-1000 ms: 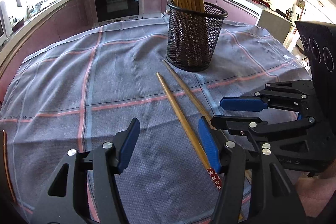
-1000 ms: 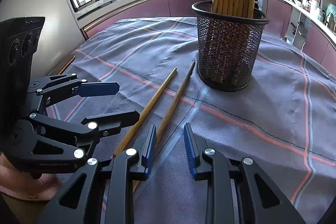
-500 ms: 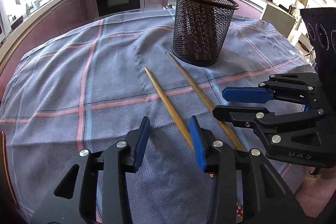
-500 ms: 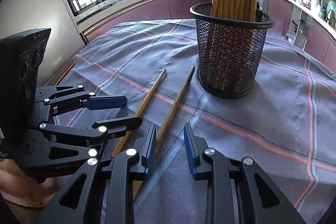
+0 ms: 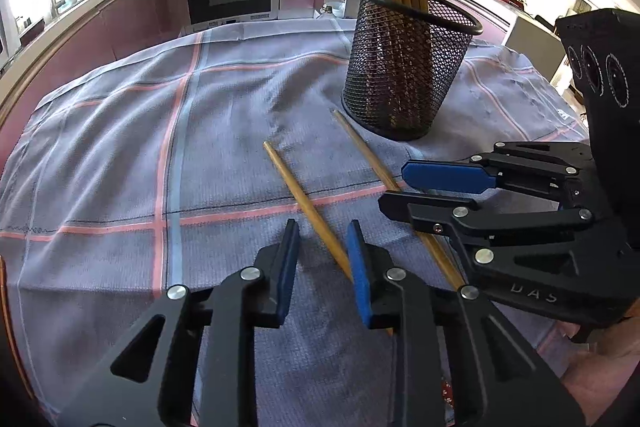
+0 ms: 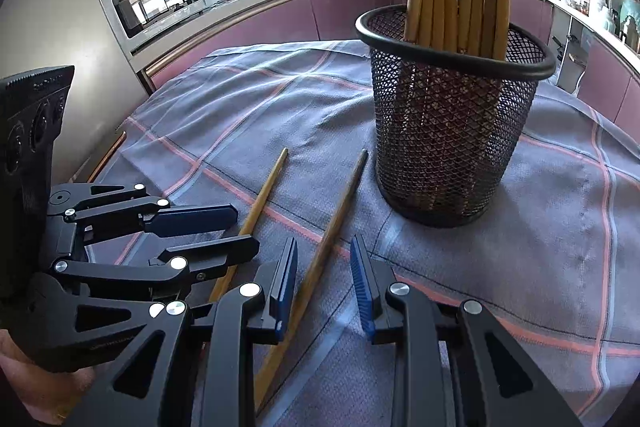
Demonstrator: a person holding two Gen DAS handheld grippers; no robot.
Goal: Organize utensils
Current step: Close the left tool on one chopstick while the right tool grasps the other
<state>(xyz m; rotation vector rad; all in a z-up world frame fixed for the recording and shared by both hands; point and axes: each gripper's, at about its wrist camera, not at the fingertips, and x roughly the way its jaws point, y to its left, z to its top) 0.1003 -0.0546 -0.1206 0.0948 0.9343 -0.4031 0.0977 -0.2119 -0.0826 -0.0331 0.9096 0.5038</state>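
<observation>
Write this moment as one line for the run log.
left gripper: closing around left chopstick, not clamped | right gripper: open around right chopstick | mesh holder: upright, holds chopsticks

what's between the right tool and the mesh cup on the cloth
Only a chopstick on bare checked cloth lies between the right tool and the mesh cup, seen in the right wrist view.

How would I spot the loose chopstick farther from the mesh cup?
Start at the black mesh cup of chopsticks on the checked cloth. Two loose chopsticks lie before it. Yours is the paler one, its tip stopping short of the cup, while its neighbour nearly reaches it.
</observation>
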